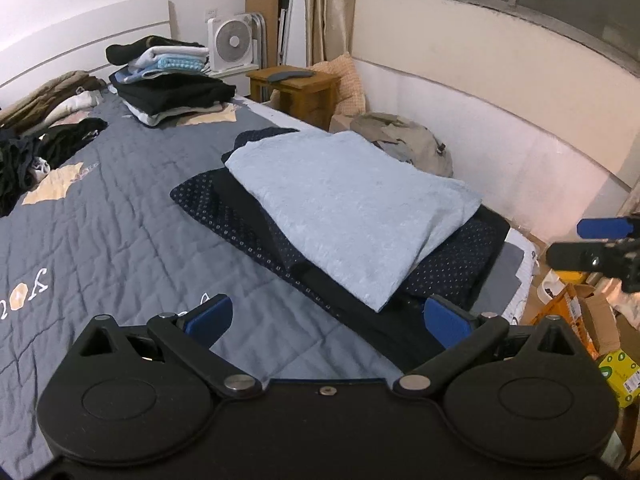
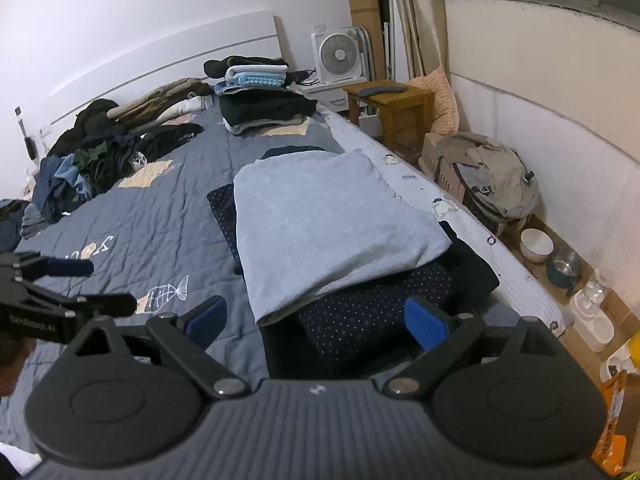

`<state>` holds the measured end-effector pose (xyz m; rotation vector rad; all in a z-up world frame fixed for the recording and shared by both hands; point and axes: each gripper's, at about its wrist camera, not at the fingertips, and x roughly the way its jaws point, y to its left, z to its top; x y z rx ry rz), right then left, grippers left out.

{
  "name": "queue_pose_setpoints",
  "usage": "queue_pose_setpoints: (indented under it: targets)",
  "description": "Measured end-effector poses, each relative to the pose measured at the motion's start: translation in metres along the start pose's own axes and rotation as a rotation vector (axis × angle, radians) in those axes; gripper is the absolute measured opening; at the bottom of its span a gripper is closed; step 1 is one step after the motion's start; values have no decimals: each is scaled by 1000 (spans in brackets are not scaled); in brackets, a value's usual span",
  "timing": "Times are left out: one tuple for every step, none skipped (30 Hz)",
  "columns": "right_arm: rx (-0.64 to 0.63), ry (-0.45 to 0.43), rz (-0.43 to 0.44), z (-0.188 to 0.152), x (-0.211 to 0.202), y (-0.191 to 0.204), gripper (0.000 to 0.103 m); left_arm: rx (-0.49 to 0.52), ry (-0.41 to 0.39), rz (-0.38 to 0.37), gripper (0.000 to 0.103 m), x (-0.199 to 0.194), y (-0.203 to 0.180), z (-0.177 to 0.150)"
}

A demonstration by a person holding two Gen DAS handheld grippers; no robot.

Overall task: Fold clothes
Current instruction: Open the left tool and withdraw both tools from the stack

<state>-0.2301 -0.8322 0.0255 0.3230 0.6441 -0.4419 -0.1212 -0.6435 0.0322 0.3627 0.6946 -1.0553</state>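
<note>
Bedroom first: your quilt (image 1: 120, 216) covers the bed, grey-blue with pale patches and a stitched fish. At its far left lies a heap of unfolded clothes (image 2: 92, 160), dark and tangled, reaching toward the headboard. Right of that, near the head of the bed, a folded stack (image 2: 260, 100) rises in layers, black at the base and pale blue on top. Behind it stands a white fan (image 2: 339, 56), then a wooden stool (image 2: 394, 108) beside the bed.

Your left gripper (image 1: 326, 318) hovers over the near edge of the quilt, jaws spread wide with nothing between them; its blue pads (image 1: 210, 316) flank the near corner of the dotted garment. Just ahead lies the light blue shirt (image 1: 348, 208), folded into a rectangle and resting on a navy dotted garment (image 2: 372, 304) (which sits near the bed's right edge, on something black).

Your right gripper (image 2: 316, 320) is likewise spread wide and empty, poised at the near end of the shirt. On the floor to the right you have a backpack (image 2: 488, 168), a white bowl (image 2: 536, 244) and a steel bowl (image 2: 566, 266).
</note>
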Motion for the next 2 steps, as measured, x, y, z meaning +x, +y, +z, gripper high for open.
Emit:
queue_pose_setpoints:
  targets:
    - [2,3,0,0,0,-1,96,1,0,-2,103,0,0,0]
    - [5,6,-1,-1,0,-2,95,2,0,-3,103,0,-1,1]
